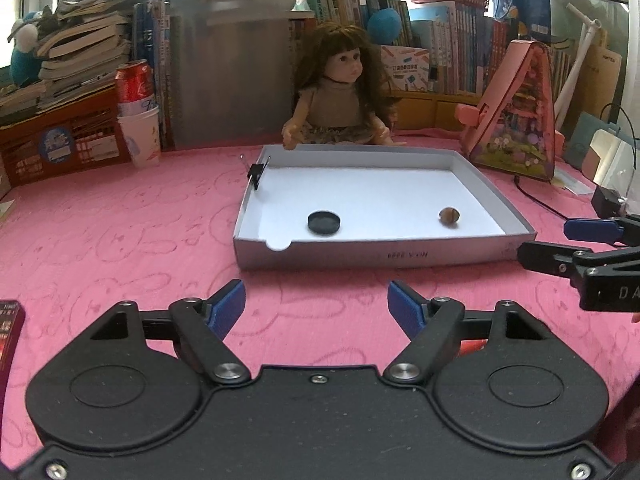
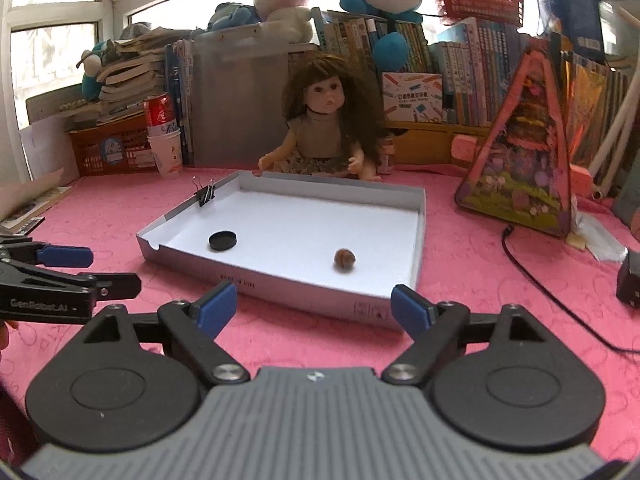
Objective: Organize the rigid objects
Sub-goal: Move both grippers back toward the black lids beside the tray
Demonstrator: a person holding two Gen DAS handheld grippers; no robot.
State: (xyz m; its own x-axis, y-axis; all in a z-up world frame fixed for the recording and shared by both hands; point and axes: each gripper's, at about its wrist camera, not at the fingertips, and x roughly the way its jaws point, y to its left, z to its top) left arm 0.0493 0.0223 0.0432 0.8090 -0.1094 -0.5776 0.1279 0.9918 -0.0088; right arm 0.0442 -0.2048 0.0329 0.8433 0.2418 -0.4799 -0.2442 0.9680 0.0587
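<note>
Ahead of both claws, on the pink counter, sat a shallow white tray holding a black cap and a brown marble. Left claw and right claw both gaped wide, empty. Probably light, hard, slippery pieces: pinch the cap across its rim.

Left gripper open, nothing between its fingers, over pink desk. Tray ahead holds black cap and nut; clip on its left wall.
</note>
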